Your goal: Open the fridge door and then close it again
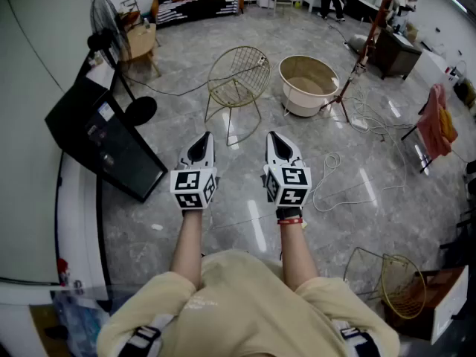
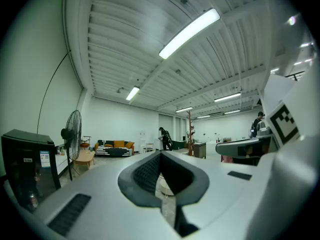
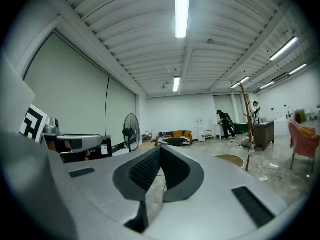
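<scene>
Black glass-front cabinet [image 1: 104, 143], probably the fridge, door shut. Left gripper [image 1: 202, 143] and right gripper [image 1: 277, 143] held level to its right, well apart from it. Fingers [image 2: 142, 176] pressed together, empty. Opening and closing both remain.

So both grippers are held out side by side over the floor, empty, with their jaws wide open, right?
Not quite: the jaws are closed, not wide open. The left gripper view and right gripper view show the left gripper and right gripper shut. They are side by side and empty.
</scene>
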A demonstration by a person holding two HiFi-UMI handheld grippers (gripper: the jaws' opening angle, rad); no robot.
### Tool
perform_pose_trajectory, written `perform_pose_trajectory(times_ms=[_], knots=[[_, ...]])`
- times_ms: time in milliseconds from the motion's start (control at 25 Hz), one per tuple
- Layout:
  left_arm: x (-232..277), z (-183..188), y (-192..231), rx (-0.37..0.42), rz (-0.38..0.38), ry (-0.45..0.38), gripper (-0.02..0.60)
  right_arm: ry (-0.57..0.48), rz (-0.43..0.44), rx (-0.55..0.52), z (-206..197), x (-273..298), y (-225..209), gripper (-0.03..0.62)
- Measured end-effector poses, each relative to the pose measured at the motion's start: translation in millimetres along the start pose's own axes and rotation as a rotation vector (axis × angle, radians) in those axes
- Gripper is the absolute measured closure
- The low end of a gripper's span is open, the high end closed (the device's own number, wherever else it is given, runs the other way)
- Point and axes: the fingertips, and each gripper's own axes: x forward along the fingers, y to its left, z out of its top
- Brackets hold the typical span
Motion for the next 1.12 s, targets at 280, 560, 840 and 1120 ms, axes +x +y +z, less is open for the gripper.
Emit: perform_pose_trajectory(times_ms=[280, 560, 840, 1120], knots=[[-11, -19, 5, -0.03, 0.068, 0.026, 0.563, 0.007, 0.109, 0.027, -15, 11, 16, 0.572], [-49, -24, 77, -0.044, 0.235, 0.03, 0.563, 0.028, 0.323, 0.036, -21, 59, 104, 0.571], [-101, -33, 208, -0.083, 0.422, 0.012, 0.563, 0.068, 0.531, 0.013, -37, 132, 246, 0.571], [-131, -23, 347, -0.096, 0.559, -0.025, 0.562, 0.085, 0.702, -0.044, -31, 213, 380, 0.571]])
